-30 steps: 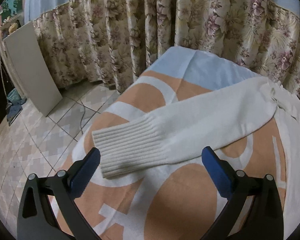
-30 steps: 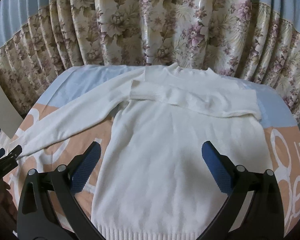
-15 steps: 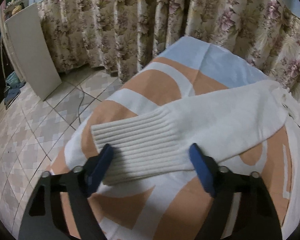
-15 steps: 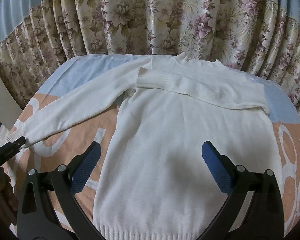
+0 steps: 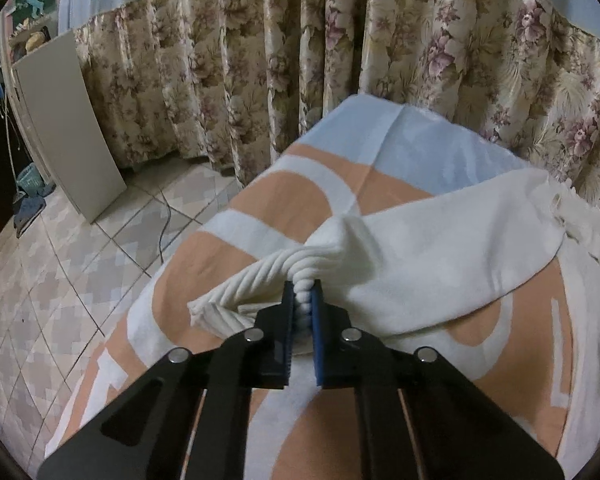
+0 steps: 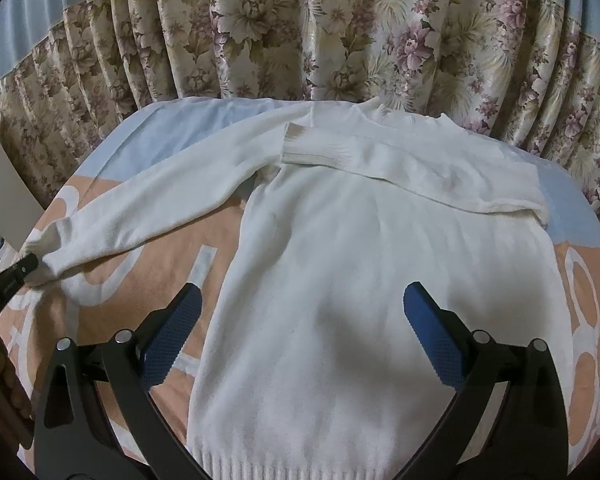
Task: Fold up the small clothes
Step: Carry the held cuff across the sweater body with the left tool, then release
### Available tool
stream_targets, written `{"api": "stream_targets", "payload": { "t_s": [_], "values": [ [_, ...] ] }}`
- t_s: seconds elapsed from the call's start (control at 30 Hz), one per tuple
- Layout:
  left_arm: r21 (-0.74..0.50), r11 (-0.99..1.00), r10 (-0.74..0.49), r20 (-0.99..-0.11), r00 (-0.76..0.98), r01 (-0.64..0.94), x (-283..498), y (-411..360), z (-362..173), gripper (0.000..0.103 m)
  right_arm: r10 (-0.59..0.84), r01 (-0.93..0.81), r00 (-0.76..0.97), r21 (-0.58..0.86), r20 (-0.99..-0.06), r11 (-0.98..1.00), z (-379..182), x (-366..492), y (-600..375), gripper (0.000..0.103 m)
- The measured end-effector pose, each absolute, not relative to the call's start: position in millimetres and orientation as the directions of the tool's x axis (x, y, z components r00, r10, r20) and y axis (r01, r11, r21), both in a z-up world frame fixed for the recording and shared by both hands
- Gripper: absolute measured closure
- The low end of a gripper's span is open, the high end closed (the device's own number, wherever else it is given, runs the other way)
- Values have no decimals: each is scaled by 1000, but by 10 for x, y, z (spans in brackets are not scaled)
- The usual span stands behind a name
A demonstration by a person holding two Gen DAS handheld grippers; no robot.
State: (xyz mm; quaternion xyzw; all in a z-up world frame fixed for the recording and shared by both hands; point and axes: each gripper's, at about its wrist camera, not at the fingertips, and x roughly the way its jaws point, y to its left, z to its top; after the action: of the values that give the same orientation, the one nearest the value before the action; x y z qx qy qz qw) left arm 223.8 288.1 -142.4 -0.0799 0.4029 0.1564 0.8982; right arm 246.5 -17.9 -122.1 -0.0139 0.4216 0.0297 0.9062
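A white knit sweater (image 6: 360, 280) lies flat on an orange, white and blue blanket (image 6: 148, 248). Its right sleeve (image 6: 412, 164) is folded across the chest. Its left sleeve (image 6: 152, 208) stretches out to the left. My left gripper (image 5: 302, 300) is shut on the ribbed cuff (image 5: 256, 284) of that sleeve, bunching it; it shows at the left edge of the right wrist view (image 6: 24, 268). My right gripper (image 6: 298, 320) is open and empty, hovering over the sweater's lower body.
Floral curtains (image 6: 320, 32) hang right behind the bed. In the left wrist view a tiled floor (image 5: 60, 280) lies to the left of the bed edge, with a white board (image 5: 64, 120) leaning against the curtain and a cable on the tiles.
My left gripper moved forward over the cuff and closed on it, bunching the ribbing. The right gripper stayed open and shifted only slightly over the sweater.
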Motion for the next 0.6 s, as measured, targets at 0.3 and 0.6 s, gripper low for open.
{"api": "stream_targets", "payload": {
  "t_s": [0.3,0.6],
  "values": [
    [6,946,231,-715,660,-325,2450,2518,-1091,96,23,-28,678,6,-735,1000,-1068,2609,-438,3],
    [29,961,215,-702,679,-275,2762,1988,-959,96,-15,20,712,-1,-702,1000,-916,2875,-823,3]
  ]
}}
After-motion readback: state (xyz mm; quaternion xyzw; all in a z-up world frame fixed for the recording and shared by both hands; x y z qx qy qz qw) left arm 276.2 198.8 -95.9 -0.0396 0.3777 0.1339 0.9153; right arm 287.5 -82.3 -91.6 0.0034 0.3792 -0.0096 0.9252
